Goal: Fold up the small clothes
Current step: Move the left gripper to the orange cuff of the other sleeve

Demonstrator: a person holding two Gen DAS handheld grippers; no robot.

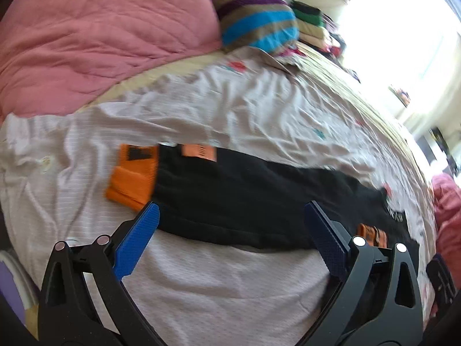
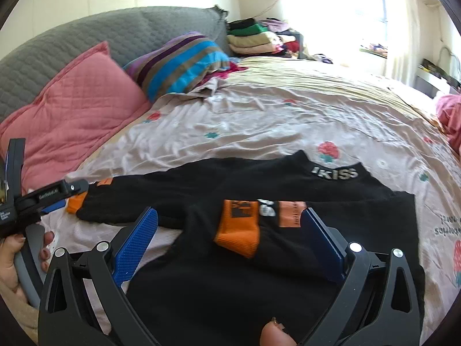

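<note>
A small black top (image 2: 236, 274) with orange cuffs and white "KISS" lettering lies flat on the bedsheet (image 2: 259, 127). One sleeve is folded across its body, its orange cuff (image 2: 237, 230) near the middle. The other sleeve (image 1: 245, 199) stretches sideways and ends in an orange cuff (image 1: 131, 178). My left gripper (image 1: 230, 216) is open, hovering low over that stretched sleeve, its left fingertip close to the cuff. My right gripper (image 2: 230, 222) is open above the top's body with the folded cuff between its fingers. The left gripper (image 2: 49, 204) also appears at the right wrist view's left edge, held by a hand.
A pink quilted pillow (image 1: 95, 37) and a striped pillow (image 2: 181, 63) sit at the head of the bed against a grey headboard (image 2: 100, 34). Folded clothes (image 2: 253, 40) are stacked at the far side. Pink bedding (image 2: 449, 115) lies at the right edge. A fingertip (image 2: 276, 334) shows below.
</note>
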